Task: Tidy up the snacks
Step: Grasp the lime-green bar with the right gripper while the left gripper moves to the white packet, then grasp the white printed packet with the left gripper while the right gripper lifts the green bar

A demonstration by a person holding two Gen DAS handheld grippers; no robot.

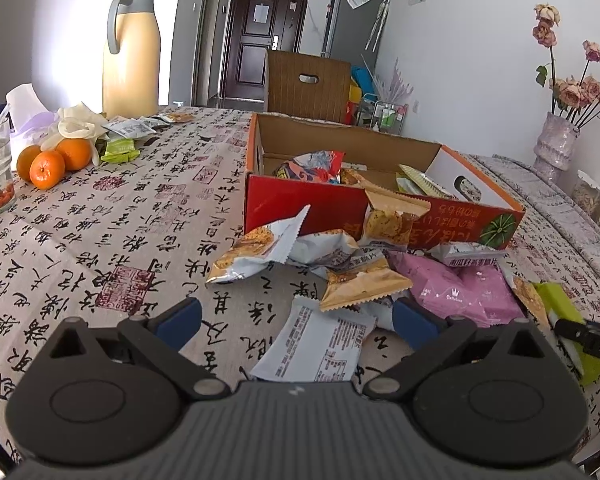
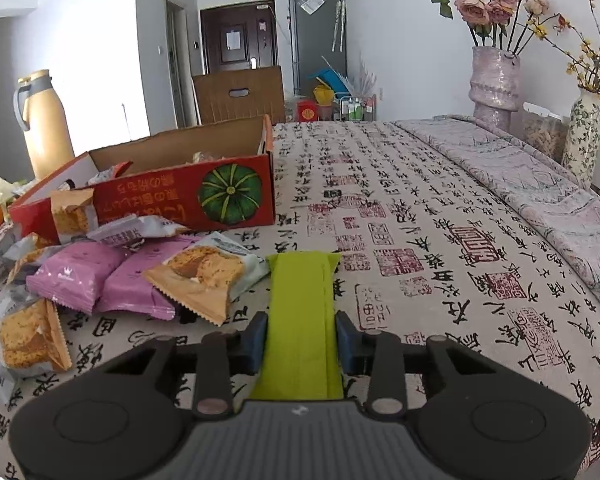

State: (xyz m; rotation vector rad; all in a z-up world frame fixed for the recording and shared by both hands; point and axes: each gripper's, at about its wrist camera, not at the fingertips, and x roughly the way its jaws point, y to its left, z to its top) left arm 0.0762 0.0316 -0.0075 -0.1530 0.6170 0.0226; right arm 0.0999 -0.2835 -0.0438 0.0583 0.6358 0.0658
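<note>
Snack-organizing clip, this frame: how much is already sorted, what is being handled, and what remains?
Done: a few packets already lie inside the red box. In hand: the right gripper has its jaws closed on a green packet lying on the tablecloth. The left gripper is open, holding nothing. Left: the loose pile in front of the box, including pink packets and biscuit packets.

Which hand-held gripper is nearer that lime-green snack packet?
Right. The right hand-held gripper is clamped on the green packet; the left hand-held gripper hangs open beside it, over the snack pile.
</note>
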